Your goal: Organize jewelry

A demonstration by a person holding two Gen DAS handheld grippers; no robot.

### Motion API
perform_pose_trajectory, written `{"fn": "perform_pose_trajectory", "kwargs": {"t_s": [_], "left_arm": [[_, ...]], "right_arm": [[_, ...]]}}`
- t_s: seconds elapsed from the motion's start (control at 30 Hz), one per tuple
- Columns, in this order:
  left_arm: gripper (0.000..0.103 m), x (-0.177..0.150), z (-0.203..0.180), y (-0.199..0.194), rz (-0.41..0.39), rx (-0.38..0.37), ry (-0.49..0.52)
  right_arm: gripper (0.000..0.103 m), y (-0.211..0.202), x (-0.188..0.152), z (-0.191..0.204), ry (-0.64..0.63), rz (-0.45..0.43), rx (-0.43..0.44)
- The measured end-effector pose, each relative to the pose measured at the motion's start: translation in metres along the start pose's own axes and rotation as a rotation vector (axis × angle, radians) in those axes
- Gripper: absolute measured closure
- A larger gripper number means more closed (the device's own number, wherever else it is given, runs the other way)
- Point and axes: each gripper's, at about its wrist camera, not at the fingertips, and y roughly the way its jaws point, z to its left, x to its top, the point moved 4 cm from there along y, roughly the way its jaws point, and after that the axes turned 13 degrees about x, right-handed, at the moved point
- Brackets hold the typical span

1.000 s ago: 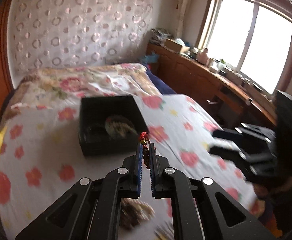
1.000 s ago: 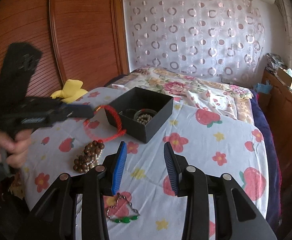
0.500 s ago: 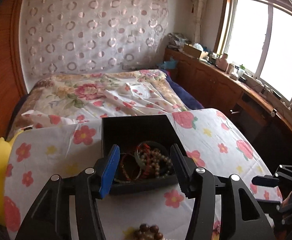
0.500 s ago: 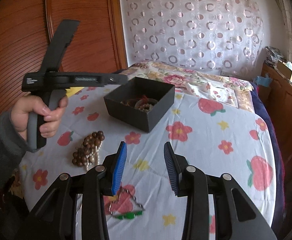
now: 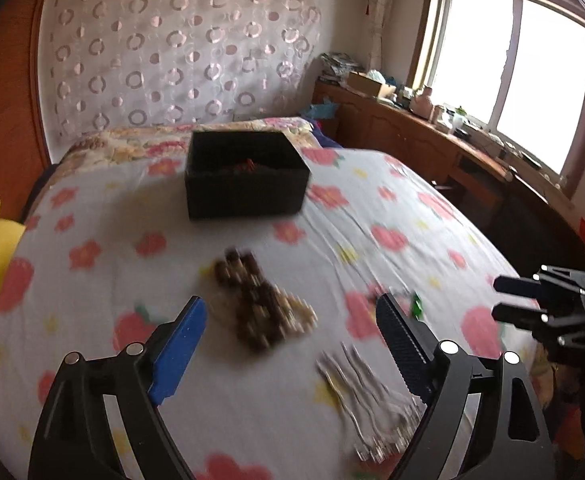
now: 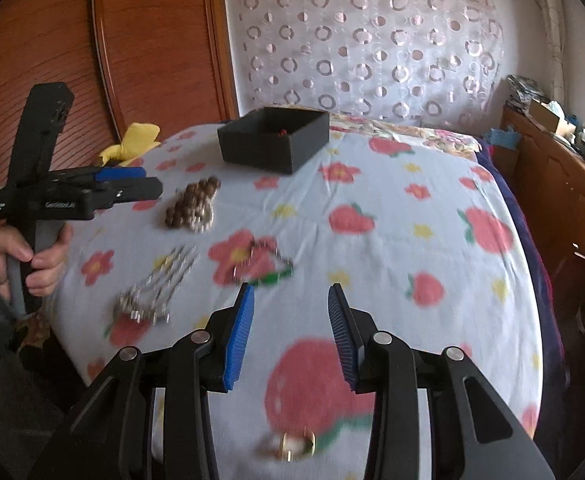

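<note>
Jewelry: four pieces are left out on the flowered sheet (image 6: 412, 216), near the black box (image 6: 276, 140), which already holds some, a bit of red showing inside.
Step in hand: looks like a fresh pick is being lined up.
Left gripper (image 5: 288, 320): jaws are opening, nothing between them, aimed over the brown bead pile (image 5: 252, 300).
Right gripper (image 6: 290, 300): held half spread, nothing pinched, the chain with the green pendant (image 6: 268, 264) just ahead of it.
Other bits: silver chain bundle (image 6: 156, 284) beside the beads, gold ring (image 6: 292, 444) by the near edge.
Next move: probably a drop onto the beads, then a squeeze wide enough to gather loose strands.
Writing: a white logo is seen on the left tool's side, too blurred to be read.
</note>
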Motion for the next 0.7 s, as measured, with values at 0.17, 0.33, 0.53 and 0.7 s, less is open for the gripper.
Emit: {"fn": "perform_pose_trajectory", "kwargs": {"t_s": [0.17, 0.33, 0.53, 0.7], "left_arm": [[0.014, -0.024, -0.010, -0.014, 0.012, 0.010, -0.007], [0.014, -0.045, -0.018, -0.020, 0.043, -0.007, -0.017], [0.014, -0.060, -0.035, -0.022, 0.078, -0.021, -0.008], [0.013, -0.069, -0.046, -0.018, 0.112, -0.016, 0.028]], "right_arm": [[0.062, -0.011, -0.032, 0.006, -0.014, 0.064, -0.014], [0.062, -0.019, -0.054, 0.011, -0.022, 0.097, -0.023], [0.062, -0.024, -0.076, 0.007, 0.006, 0.096, -0.028], [0.062, -0.018, -0.080, 0.001, 0.027, 0.080, -0.037]]}}
